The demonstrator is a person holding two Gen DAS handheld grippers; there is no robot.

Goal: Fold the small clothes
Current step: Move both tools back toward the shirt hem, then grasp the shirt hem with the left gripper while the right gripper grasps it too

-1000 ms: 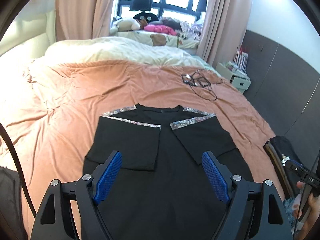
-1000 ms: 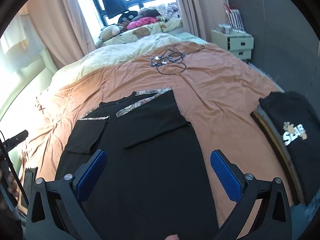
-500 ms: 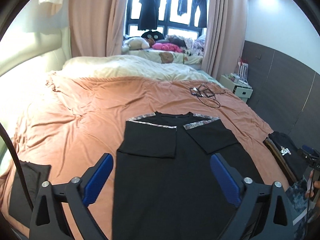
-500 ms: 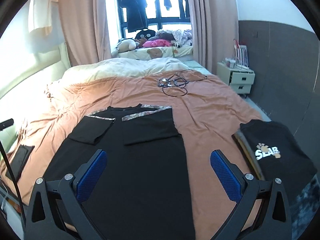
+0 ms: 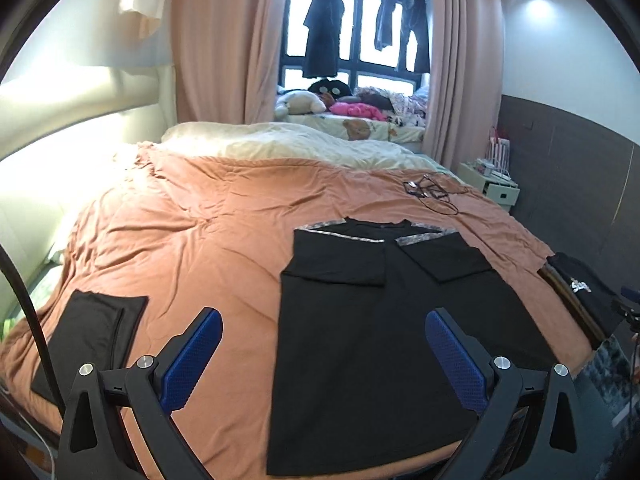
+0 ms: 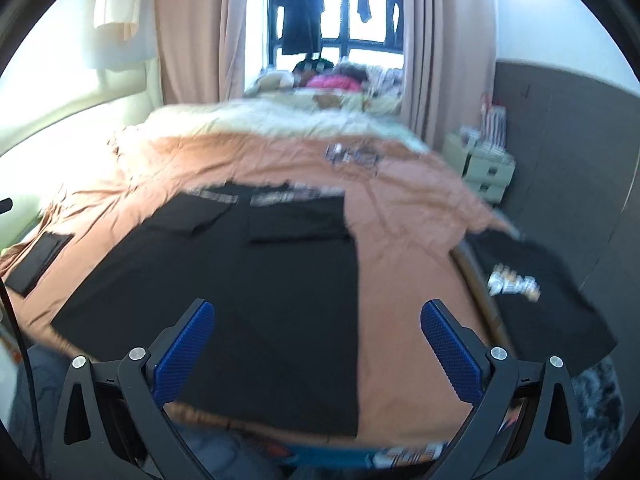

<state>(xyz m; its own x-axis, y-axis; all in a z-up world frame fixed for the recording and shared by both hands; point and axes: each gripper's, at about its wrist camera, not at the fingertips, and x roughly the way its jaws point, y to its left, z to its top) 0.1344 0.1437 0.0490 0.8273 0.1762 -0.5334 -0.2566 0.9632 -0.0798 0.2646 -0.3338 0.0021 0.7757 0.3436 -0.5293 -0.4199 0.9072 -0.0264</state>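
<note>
A black T-shirt [image 5: 372, 336] [image 6: 248, 280] with patterned shoulder trim lies flat on the orange bedspread [image 5: 192, 240], both sleeves folded inward across its chest. Its hem reaches the near edge of the bed. My left gripper [image 5: 320, 354] hovers open over the shirt's lower left part, nothing between its blue pads. My right gripper [image 6: 316, 346] is open too, above the shirt's lower right edge and bare bedspread [image 6: 404, 264]. The right wrist view is motion-blurred.
A folded black garment [image 5: 88, 336] lies at the bed's left front corner. Another black shirt with a printed logo [image 6: 516, 280] sits off the bed's right side. Tangled cables [image 5: 432, 194] lie far right; a white nightstand [image 5: 496, 184] stands by the grey wall.
Both grippers have pulled back toward the foot of the bed, so the shirt looks smaller and farther. The left jaws have spread wider. The shirt itself has not moved.
</note>
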